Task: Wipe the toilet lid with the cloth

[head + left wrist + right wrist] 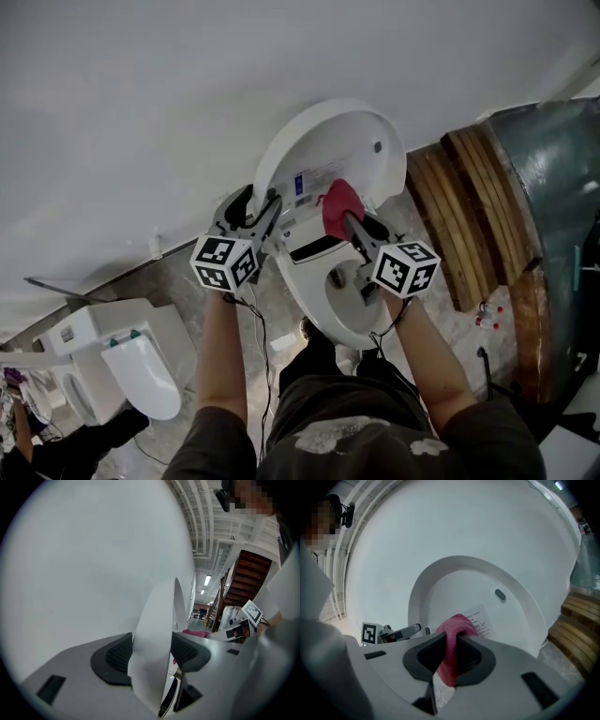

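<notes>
Forearms (221, 347) are reaching forward: the right gripper (350, 221) is clamping the pink cloth (337, 202) at the raised toilet lid's (323, 141) inner face, ready to wipe, while the left gripper (267, 210) is straddling its rim, jaws apart, seemingly steadying it.

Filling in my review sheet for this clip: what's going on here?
A person stands over a toilet with its lid raised, holding tongs in each hand. The left tongs straddle the rim of the toilet lid, jaws spread wide. The right tongs are clamped on a pink cloth, held up at the lid's inner face beside its printed label. Whether the cloth touches the lid is unclear.
</notes>
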Action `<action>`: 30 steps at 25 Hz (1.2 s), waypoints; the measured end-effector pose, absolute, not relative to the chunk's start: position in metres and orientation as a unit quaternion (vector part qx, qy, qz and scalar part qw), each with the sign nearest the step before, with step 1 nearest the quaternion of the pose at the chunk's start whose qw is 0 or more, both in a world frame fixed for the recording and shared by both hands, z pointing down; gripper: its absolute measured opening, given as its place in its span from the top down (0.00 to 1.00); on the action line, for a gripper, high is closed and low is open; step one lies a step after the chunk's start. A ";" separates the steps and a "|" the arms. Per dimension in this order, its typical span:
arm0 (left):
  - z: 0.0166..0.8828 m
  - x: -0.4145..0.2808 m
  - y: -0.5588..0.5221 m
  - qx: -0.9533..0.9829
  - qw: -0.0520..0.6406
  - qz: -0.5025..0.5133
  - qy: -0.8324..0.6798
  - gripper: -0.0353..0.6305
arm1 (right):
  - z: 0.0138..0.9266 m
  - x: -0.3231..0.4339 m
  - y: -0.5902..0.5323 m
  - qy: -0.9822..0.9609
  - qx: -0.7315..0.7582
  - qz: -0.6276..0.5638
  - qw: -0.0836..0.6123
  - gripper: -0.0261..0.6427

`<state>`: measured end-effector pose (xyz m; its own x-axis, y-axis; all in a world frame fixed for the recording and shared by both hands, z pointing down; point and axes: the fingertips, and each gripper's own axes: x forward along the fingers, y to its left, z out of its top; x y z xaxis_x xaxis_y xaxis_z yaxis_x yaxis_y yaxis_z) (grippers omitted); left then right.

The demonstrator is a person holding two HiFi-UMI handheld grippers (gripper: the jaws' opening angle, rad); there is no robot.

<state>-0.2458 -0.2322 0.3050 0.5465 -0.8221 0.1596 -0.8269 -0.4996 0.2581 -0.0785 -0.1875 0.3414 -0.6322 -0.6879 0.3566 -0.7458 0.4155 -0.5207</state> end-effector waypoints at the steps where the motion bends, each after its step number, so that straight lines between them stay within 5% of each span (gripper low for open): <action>1: 0.304 -0.245 -0.231 0.866 0.154 0.010 -0.476 0.54 | 0.340 -0.076 -0.186 -0.841 0.426 0.331 0.042 0.89; 17: 0.298 -0.218 -0.169 0.829 0.166 0.006 -0.534 0.55 | 0.330 -0.015 -0.137 -0.848 0.413 0.332 0.022 0.89; 30: 0.311 -0.172 -0.085 0.815 0.114 0.023 -0.568 0.54 | 0.351 0.034 -0.088 -0.850 0.393 0.350 0.028 0.89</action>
